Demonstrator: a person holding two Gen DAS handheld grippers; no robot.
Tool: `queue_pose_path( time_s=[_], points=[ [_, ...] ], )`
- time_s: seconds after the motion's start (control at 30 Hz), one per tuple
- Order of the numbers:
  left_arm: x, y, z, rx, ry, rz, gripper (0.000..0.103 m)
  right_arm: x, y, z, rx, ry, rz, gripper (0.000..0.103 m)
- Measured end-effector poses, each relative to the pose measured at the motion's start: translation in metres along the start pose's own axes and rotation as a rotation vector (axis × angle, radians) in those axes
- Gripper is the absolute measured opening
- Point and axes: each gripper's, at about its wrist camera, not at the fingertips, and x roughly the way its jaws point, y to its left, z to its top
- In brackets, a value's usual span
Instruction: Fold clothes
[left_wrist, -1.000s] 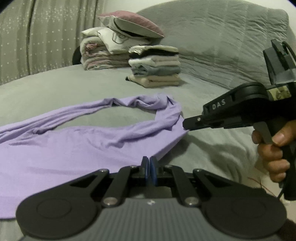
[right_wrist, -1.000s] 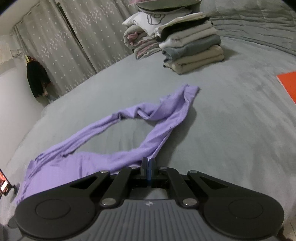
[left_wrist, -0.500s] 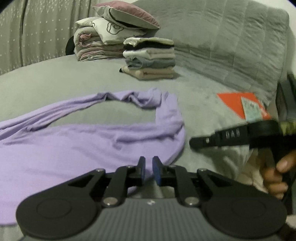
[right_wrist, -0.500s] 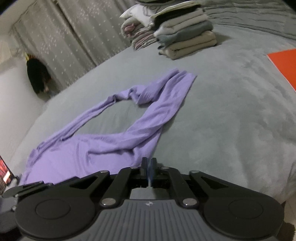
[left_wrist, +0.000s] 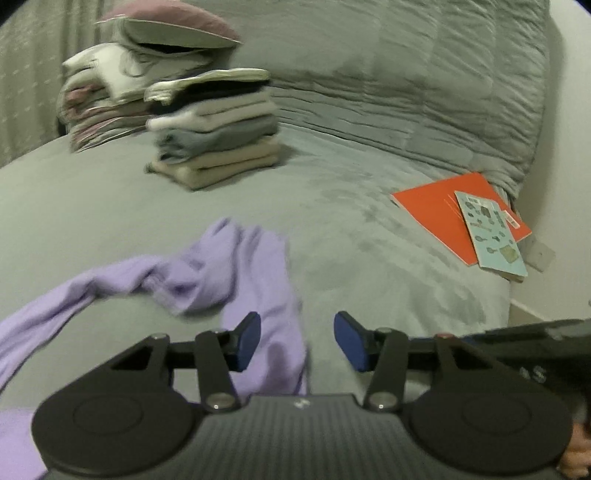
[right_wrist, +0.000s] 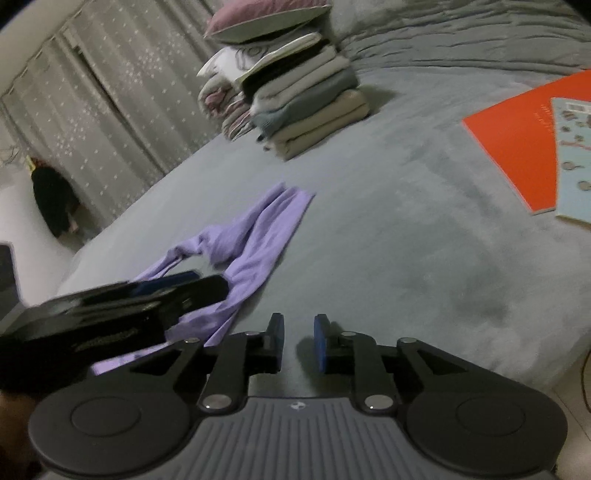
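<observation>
A lilac garment (left_wrist: 255, 280) lies unfolded and rumpled on the grey bed (left_wrist: 362, 236), its long strip reaching away to the left. My left gripper (left_wrist: 297, 341) is open just above the garment's near right edge, nothing between its blue pads. In the right wrist view the same garment (right_wrist: 255, 236) stretches left of centre, and my right gripper (right_wrist: 298, 341) is open over bare bedcover beside it. The left gripper's black body (right_wrist: 110, 314) crosses the right wrist view at the left, over part of the cloth. The right gripper's body (left_wrist: 532, 354) shows at the lower right of the left wrist view.
A stack of folded clothes (left_wrist: 218, 136) stands at the back of the bed, with folded bedding and a pillow (left_wrist: 110, 92) behind it. An orange book (left_wrist: 458, 214) and a pale blue booklet (left_wrist: 491, 232) lie at the right edge. Curtains (right_wrist: 110, 99) hang at the left.
Both grippers have gone from shut to open, the left one first. Both views have swung to the right, bringing the orange book into sight. The garment lies released on the bed.
</observation>
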Motion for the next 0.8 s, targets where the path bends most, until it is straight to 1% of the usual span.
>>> queue_pose_path(
  time_s=[0.13,0.3,0.4,0.5,0.57,0.63,0.77,0.8],
  points=[
    [0.038,-0.005,0.020,0.034,0.034,0.001,0.044,-0.003,-0.011,0.006,0.015,-0.010,-0.013,0.019],
    [0.067,-0.006,0.033,0.053,0.062,0.034,0.041,-0.004,-0.021,0.010,0.031,-0.017,-0.015,0.019],
    [0.080,-0.003,0.035,0.050,0.078,0.045,0.039,-0.004,-0.024,0.010,0.035,-0.016,-0.010,0.019],
    [0.081,0.003,0.035,0.039,0.075,0.057,0.030,-0.002,-0.025,0.010,0.037,-0.018,-0.009,0.019],
    [0.080,0.007,0.035,0.030,0.069,0.066,0.016,-0.001,-0.025,0.011,0.040,-0.021,-0.007,0.019],
    [0.079,0.012,0.036,0.021,0.063,0.075,0.009,0.000,-0.025,0.013,0.044,-0.023,-0.005,0.019],
    [0.076,0.021,0.036,0.001,0.048,0.092,0.006,0.004,-0.025,0.016,0.052,-0.023,0.007,0.019],
    [0.072,0.025,0.037,-0.014,0.033,0.095,0.006,0.005,-0.025,0.017,0.051,-0.023,0.011,0.019]
  ],
)
